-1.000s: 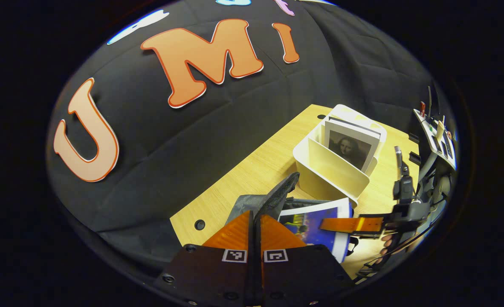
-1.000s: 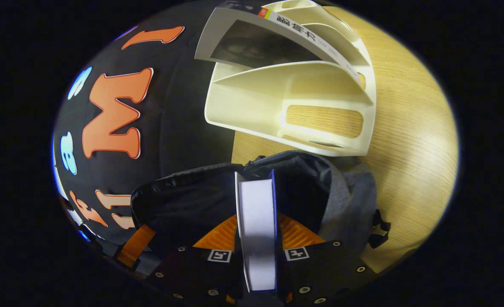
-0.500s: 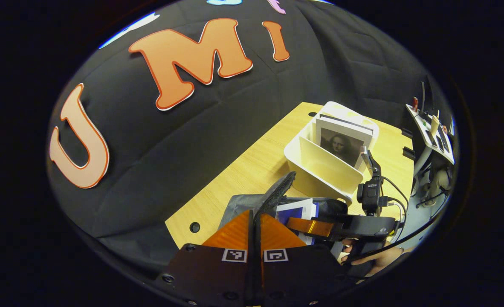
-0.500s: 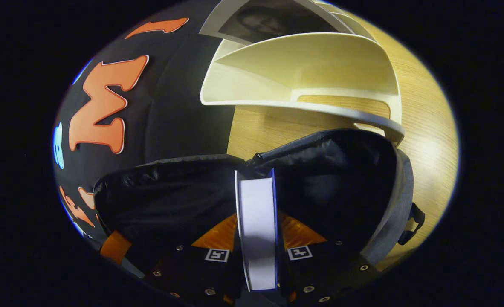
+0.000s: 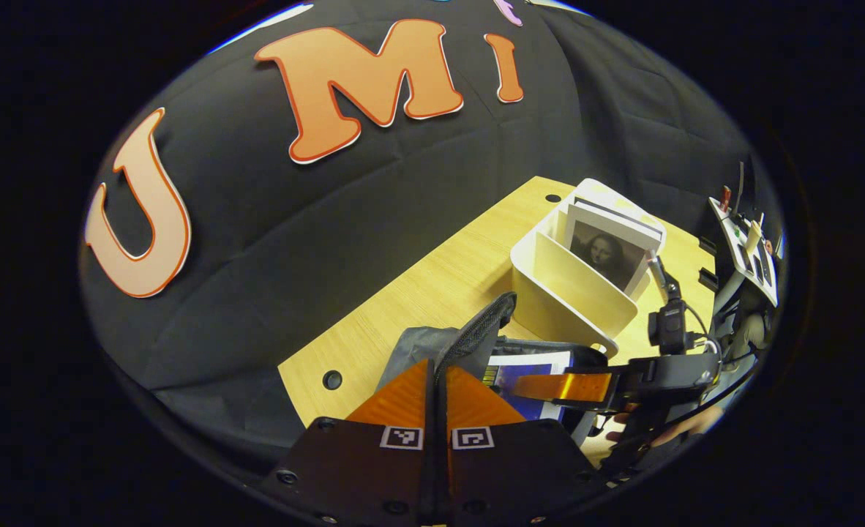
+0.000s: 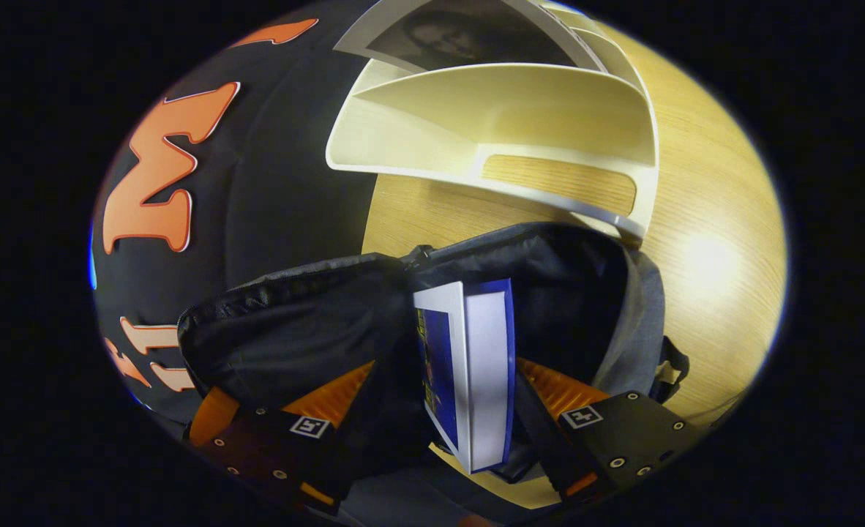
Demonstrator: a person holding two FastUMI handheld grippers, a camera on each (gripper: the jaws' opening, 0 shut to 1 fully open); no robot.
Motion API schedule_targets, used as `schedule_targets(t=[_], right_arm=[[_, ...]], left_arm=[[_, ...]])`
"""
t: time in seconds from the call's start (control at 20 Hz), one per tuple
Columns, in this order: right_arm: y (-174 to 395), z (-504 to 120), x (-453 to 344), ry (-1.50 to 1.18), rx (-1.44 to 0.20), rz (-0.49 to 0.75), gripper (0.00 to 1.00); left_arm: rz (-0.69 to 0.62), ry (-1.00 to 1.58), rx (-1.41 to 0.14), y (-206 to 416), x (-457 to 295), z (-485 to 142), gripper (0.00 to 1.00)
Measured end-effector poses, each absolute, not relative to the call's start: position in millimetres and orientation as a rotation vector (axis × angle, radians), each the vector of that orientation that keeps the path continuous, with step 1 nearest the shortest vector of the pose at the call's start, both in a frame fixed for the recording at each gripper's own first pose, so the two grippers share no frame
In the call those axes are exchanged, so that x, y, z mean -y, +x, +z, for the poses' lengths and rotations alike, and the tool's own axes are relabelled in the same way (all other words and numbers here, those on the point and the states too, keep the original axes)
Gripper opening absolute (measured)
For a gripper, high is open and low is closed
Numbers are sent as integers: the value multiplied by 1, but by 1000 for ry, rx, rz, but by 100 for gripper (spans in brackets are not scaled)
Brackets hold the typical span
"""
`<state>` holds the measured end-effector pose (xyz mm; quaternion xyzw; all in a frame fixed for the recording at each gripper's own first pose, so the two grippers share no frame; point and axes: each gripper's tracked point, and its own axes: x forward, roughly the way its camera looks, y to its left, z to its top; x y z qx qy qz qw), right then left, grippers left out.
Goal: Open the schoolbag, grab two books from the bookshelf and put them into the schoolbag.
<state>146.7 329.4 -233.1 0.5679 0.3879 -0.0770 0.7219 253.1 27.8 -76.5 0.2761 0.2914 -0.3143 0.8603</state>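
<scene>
The grey schoolbag (image 6: 645, 307) lies open on the table, its black lining (image 6: 293, 322) spread wide. A blue and white book (image 6: 476, 366) stands in the opening, between the parted fingers of my right gripper (image 6: 443, 366), which is open; neither finger presses on the book. My left gripper (image 5: 437, 366) is shut on the schoolbag's black mesh flap (image 5: 480, 329) and holds it up. In the left gripper view the blue book (image 5: 524, 373) sits in the schoolbag (image 5: 414, 348), with the right gripper's finger (image 5: 564, 386) over it. The cream bookshelf (image 5: 571, 293) holds a book with a portrait cover (image 5: 612, 249).
The bookshelf (image 6: 491, 110) stands just beyond the bag on the wooden table (image 6: 696, 219), its near compartments without books and the portrait book (image 6: 462, 33) at the far end. A hand (image 5: 696, 424) holds the right gripper. A cluttered stand (image 5: 747, 241) is at the far right.
My right gripper has opened and let go of the blue book, which now rests tilted in the bag's opening. The left gripper still holds the flap.
</scene>
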Motion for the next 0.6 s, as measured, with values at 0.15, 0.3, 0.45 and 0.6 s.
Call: schedule_targets(t=[0.15, 0.3, 0.45, 0.6], right_arm=[[136, -226, -321, 1245, -862, -160, 99], [124, -213, -308, 1235, -830, -162, 99], [109, -199, -292, 1156, -801, -162, 99], [100, -180, -276, 1135, -772, -147, 98]], left_arm=[[-656, 562, -615, 251, -30, -79, 0], [-654, 541, -622, 247, -33, -84, 0], [-645, 527, -620, 244, -38, -84, 1], [-641, 518, -615, 238, -39, -87, 0]])
